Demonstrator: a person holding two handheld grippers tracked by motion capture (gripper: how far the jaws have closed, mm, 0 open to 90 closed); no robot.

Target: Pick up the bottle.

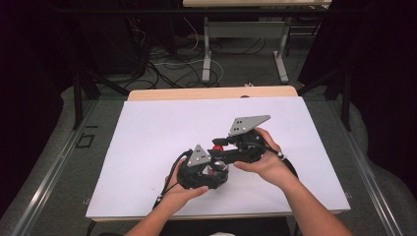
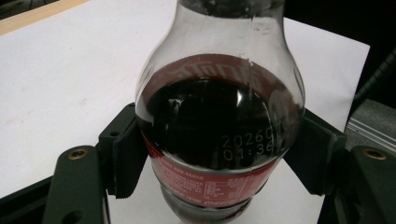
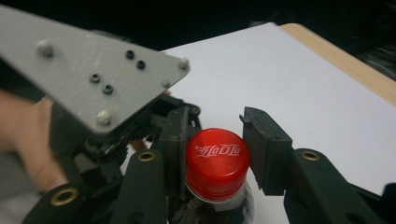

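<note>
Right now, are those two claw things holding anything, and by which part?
The left gripper clamps a cola bottle by its labelled body. The right gripper straddles the red cap; whether it grips it cannot be told.

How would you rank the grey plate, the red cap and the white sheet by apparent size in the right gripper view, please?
1. White sheet
2. Grey plate, though nearness to the camera enlarges it
3. Red cap

A wooden table [image 1: 211,93] carries a white sheet [image 1: 147,142]; a cola bottle [image 2: 219,126] stands on it.
</note>
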